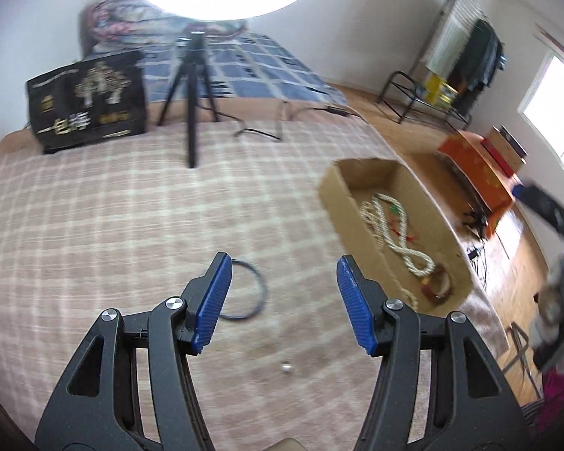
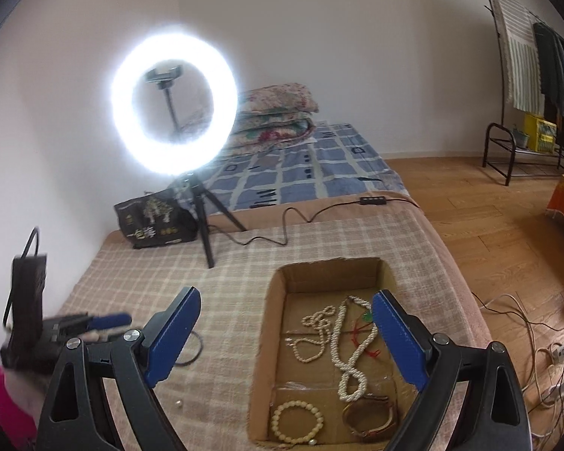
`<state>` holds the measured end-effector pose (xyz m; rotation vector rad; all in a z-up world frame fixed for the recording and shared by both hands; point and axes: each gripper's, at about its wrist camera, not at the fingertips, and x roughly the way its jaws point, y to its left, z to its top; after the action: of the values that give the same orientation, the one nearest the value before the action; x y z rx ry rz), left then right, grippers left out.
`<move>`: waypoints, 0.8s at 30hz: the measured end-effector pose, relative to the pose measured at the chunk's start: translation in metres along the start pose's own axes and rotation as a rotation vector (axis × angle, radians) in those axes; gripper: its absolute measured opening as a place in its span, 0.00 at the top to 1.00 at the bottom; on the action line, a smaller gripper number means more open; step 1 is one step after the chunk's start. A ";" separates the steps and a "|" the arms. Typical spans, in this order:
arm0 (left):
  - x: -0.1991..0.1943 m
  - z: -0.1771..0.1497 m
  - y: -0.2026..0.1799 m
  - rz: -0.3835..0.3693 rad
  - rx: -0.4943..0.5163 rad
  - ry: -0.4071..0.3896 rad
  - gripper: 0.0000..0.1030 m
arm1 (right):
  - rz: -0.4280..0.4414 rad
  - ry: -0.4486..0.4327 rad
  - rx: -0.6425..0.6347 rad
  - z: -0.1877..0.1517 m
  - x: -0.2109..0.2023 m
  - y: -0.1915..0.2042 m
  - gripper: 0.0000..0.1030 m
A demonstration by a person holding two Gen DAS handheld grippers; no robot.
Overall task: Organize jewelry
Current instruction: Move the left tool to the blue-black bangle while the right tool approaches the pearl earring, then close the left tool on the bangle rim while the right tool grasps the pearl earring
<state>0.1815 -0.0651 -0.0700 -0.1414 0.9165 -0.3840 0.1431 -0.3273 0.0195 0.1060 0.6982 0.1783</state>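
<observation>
Left gripper (image 1: pixel 282 300) has its jaws apart, nothing between them, hovering over the checked blanket (image 1: pixel 112 225). Just ahead of its left finger lies a dark ring, likely a bangle or cord loop (image 1: pixel 257 293), flat on the blanket; part of it is hidden by the finger. A small pale bead (image 1: pixel 286 367) sits loose on the blanket closer to the camera.

Right gripper (image 2: pixel 285 334) is also spread wide and empty, above the near end of the cardboard box (image 2: pixel 278 282). The box holds a pearl necklace (image 2: pixel 342 353), a thinner bead chain (image 2: pixel 312 334), a cream bead bracelet (image 2: pixel 297 423) and a brown bangle (image 2: pixel 368 417).

Likely step: left picks up the dark ring and drops it in the box. Do it well: swing left so one finger goes inside the loop and one outside, press lightly into the soft blanket, close on the rim, lift straight up. Bead is tiny and may roll; pinch dead centre.
</observation>
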 end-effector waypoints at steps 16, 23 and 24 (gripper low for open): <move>0.029 0.003 0.048 0.015 -0.079 0.081 0.44 | 0.147 0.171 -0.143 -0.081 0.025 0.098 0.23; 0.060 -0.010 0.060 0.043 -0.078 0.169 0.63 | 0.172 0.299 -0.124 -0.126 0.064 0.109 0.48; 0.063 -0.012 0.061 0.045 -0.075 0.181 0.65 | 0.173 0.316 -0.132 -0.131 0.070 0.111 0.55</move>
<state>0.2230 -0.0325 -0.1414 -0.1566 1.1116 -0.3244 0.0967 -0.1994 -0.1070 0.0108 0.9904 0.4123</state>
